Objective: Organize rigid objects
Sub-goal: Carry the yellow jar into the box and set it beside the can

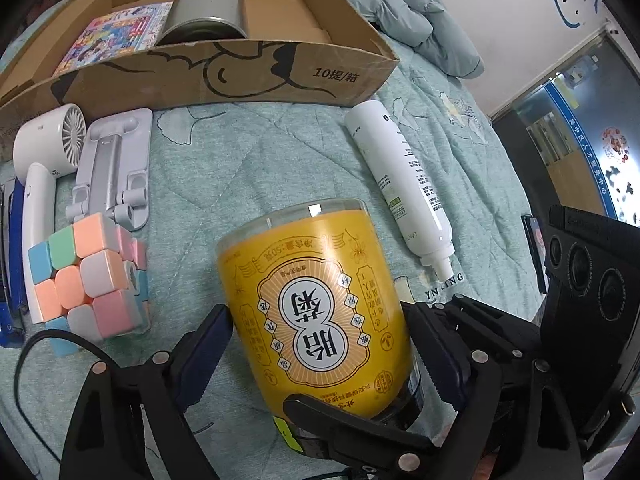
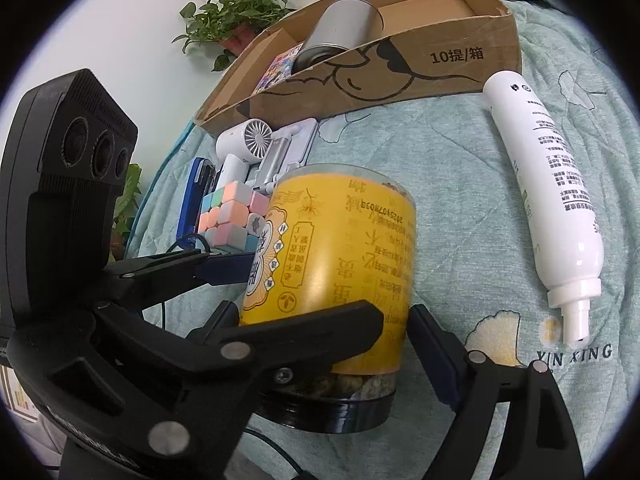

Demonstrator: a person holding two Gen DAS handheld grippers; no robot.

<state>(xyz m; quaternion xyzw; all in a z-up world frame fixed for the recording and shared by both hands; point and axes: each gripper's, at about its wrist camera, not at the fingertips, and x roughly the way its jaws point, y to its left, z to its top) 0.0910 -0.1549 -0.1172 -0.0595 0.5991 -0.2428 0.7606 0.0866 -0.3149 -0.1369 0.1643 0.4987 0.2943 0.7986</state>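
A clear jar with a yellow label (image 1: 316,300) and a black lid (image 2: 328,412) lies between both grippers on the green quilt, lid end toward the cameras. My left gripper (image 1: 320,316) is shut on it, one blue pad against each side of the label. In the right wrist view the left gripper (image 2: 308,288) reaches in from the left, one finger crossing the jar's front. My right gripper (image 2: 322,312) straddles the jar near the lid, open, with a thin gap at its right pad (image 2: 436,352). One right gripper finger (image 1: 352,420) crosses under the jar.
A cardboard box (image 1: 256,76) behind holds a silver can (image 1: 208,12) and a colourful book (image 1: 116,36). A white spray bottle (image 1: 400,184) lies to the right. At the left sit a pastel cube (image 1: 88,276), a white hand fan (image 1: 44,152) and a grey stand (image 1: 112,168).
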